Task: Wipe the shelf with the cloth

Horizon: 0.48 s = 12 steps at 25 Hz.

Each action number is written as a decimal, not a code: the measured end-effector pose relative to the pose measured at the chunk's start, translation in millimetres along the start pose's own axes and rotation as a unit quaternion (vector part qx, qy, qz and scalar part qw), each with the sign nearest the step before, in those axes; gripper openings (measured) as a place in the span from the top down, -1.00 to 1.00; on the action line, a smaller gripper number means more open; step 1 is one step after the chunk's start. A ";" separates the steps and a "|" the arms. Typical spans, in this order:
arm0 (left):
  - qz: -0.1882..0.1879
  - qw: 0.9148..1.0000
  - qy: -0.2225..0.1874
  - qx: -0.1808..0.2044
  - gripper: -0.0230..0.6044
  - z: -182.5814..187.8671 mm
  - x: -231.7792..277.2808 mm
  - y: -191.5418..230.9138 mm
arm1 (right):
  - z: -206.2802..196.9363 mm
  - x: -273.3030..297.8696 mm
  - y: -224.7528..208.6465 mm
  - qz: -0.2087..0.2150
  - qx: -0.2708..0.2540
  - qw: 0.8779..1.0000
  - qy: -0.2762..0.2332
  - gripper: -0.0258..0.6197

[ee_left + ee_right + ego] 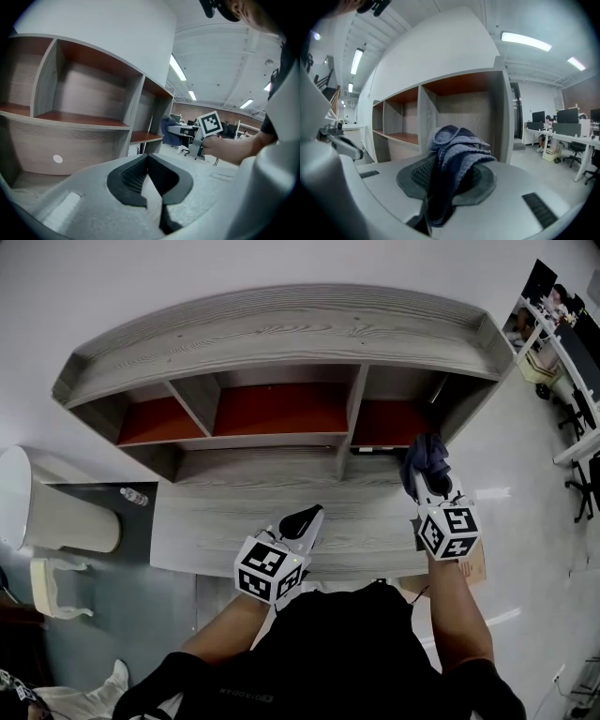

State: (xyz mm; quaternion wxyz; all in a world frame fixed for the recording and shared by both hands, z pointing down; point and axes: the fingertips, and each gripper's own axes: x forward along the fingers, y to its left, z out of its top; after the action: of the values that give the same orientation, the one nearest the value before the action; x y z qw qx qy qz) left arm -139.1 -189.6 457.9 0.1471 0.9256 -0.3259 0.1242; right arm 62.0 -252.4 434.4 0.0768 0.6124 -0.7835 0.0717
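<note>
A grey wooden shelf unit (pixel 281 329) with red-brown compartment floors (pixel 281 409) stands against the white wall. My right gripper (pixel 424 474) is shut on a bunched dark blue cloth (pixel 427 457), held in front of the right compartment (pixel 389 423). In the right gripper view the cloth (pixel 452 161) bulges out between the jaws, with the shelf's compartments (pixel 459 122) behind it. My left gripper (pixel 306 518) hangs over the lower desk surface (pixel 216 521), jaws closed with nothing between them. The left gripper view shows its pads (pixel 136 176) meeting at the tips, the shelf (pixel 84 122) to the left.
A white cylindrical appliance (pixel 37 502) and a small plastic bottle (pixel 134 496) stand left of the shelf. Office desks and chairs (pixel 572 362) fill the far right. The right gripper's marker cube (pixel 211 123) shows in the left gripper view.
</note>
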 end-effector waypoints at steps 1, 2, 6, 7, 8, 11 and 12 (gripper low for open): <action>-0.005 1.000 0.001 0.002 0.90 -0.9 -0.3 -1.4 | -4.7 -7.7 5.4 0.001 0.011 1.000 0.001 0.61; -0.010 1.000 0.003 0.004 0.90 -2.0 -0.6 -2.7 | -9.6 -15.2 11.1 0.003 0.021 1.000 0.003 0.61; -0.028 1.000 0.010 0.006 0.90 -8.0 1.1 -6.6 | -24.9 -39.4 34.1 0.010 0.038 0.999 0.009 0.61; -0.032 0.999 0.011 0.008 0.90 -8.7 2.2 -8.2 | -26.8 -43.6 38.9 0.013 0.038 0.999 0.009 0.61; -0.036 0.999 0.011 0.009 0.90 -8.6 3.3 -10.3 | -28.4 -47.3 43.0 0.017 0.038 0.999 0.009 0.61; -0.042 0.999 0.006 0.013 0.90 -5.8 5.2 -18.3 | -31.7 -56.8 53.7 0.029 0.044 0.999 0.008 0.61; -0.043 0.999 0.004 0.014 0.90 -4.2 5.3 -21.2 | -32.3 -60.0 56.9 0.034 0.046 0.998 0.008 0.61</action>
State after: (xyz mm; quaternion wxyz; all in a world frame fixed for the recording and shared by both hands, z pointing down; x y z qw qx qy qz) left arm -122.0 -175.3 459.4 0.1408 0.9401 -0.2837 0.1262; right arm 22.1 -175.2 452.5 0.0521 0.5874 -0.7993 0.1154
